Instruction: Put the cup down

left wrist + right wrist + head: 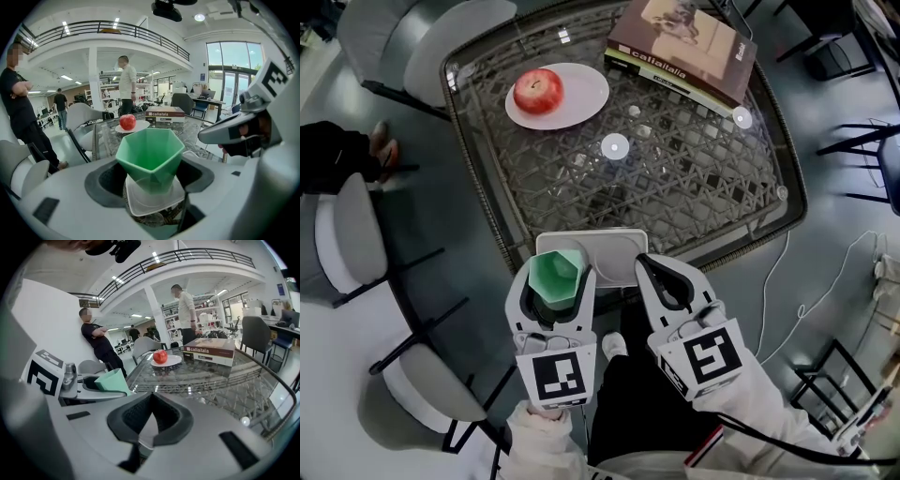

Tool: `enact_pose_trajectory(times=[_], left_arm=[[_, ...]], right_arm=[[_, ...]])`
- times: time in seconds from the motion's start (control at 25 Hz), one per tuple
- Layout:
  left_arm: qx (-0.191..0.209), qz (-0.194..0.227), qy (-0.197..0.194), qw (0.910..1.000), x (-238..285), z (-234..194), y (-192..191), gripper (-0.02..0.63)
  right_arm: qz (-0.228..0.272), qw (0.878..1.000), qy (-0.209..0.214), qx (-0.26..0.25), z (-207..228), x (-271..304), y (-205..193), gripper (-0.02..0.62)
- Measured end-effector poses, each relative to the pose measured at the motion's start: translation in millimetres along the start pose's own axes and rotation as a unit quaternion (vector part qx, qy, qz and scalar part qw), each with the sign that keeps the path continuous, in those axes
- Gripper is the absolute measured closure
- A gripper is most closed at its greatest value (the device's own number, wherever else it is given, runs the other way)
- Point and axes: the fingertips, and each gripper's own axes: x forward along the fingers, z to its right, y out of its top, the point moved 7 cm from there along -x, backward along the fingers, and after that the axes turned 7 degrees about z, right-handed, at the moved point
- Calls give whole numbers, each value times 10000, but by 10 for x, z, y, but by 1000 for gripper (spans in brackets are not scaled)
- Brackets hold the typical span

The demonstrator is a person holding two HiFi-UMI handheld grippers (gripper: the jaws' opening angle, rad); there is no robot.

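Note:
A green faceted cup (pixel 556 278) stands upright between the jaws of my left gripper (pixel 556 270), which is shut on it. In the left gripper view the cup (pixel 150 157) sits directly over a white square saucer (pixel 154 202); I cannot tell whether its base touches. The saucer (pixel 617 251) lies at the near edge of the glass table (pixel 694 178). My right gripper (pixel 649 267) is just to the right of the cup, shut with nothing in it. The right gripper view shows its jaws (pixel 149 420) closed together and the cup (pixel 110 380) to the left.
Far across the table a red apple (pixel 538 90) rests on a white plate (pixel 581 98), with stacked books (pixel 684 47) at the back right. Grey chairs (pixel 356 234) stand to the left. A white cable (pixel 797 300) runs along the floor on the right. People stand beyond the table.

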Motion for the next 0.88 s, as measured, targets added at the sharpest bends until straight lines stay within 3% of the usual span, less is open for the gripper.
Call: enact_pose_trajectory(times=[0.72,0.88], left_arm=[[-54,75,100,9999,60,-9,-118,276],[125,156,42,9998,66,-5,-112,276]], right_arm=[[-87,9999,51,119,5,115,-50,591],[-103,9998,74,132,-10,139,-55,591]])
